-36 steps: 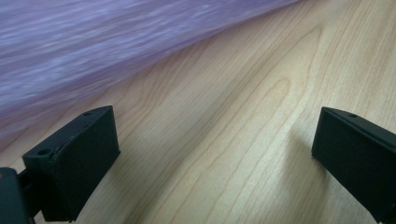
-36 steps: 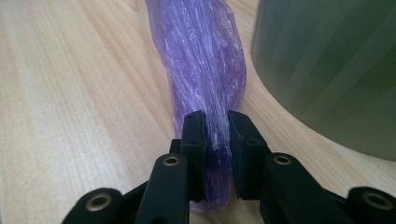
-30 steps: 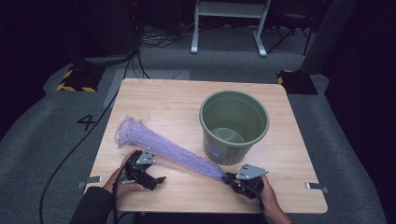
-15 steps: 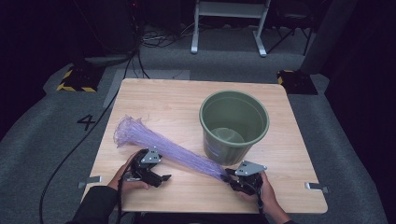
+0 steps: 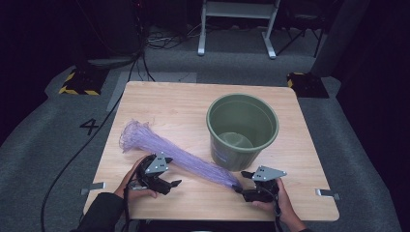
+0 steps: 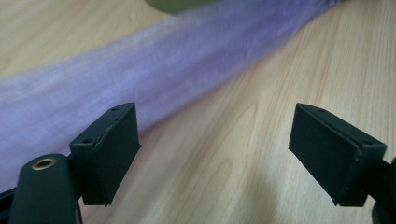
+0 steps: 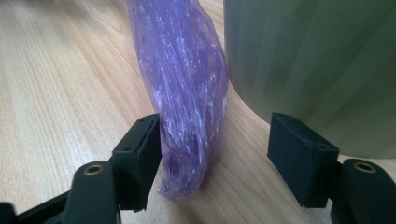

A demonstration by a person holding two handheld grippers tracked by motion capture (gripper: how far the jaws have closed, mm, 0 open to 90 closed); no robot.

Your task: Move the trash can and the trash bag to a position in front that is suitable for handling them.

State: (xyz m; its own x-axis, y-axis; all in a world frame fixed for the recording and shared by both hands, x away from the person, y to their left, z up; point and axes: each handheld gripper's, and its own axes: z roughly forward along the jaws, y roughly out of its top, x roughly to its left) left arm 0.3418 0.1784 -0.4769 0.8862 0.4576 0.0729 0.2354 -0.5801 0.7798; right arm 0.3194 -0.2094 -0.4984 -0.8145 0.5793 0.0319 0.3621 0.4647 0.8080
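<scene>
- From the high view, the purple plastic bag (image 5: 179, 157) is stretched out long and thin on the wooden table (image 5: 164, 104), running diagonally from its fanned-out end at the left to a narrow tip near the front right, just beside the green bucket (image 5: 242, 129).
- The left gripper (image 5: 167, 183) sits just beside the bag's middle, on the near side of it. The right gripper (image 5: 240, 189) is right at the bag's narrow tip.
- The left gripper view gives what the top camera can't: both pads are spread wide with bare table between them, and the bag lies beyond the left pad, not in the gap. So released, gripping nothing.
- The right gripper view is the close-up on the tip: crinkly purple film lying between the jaws, up against one pad (image 7: 140, 158), with a clear gap to the other. Its jaws have just been opening, so the bag is let go and resting on the table.
- That view also has the bucket wall looming close, just past the bag.
</scene>
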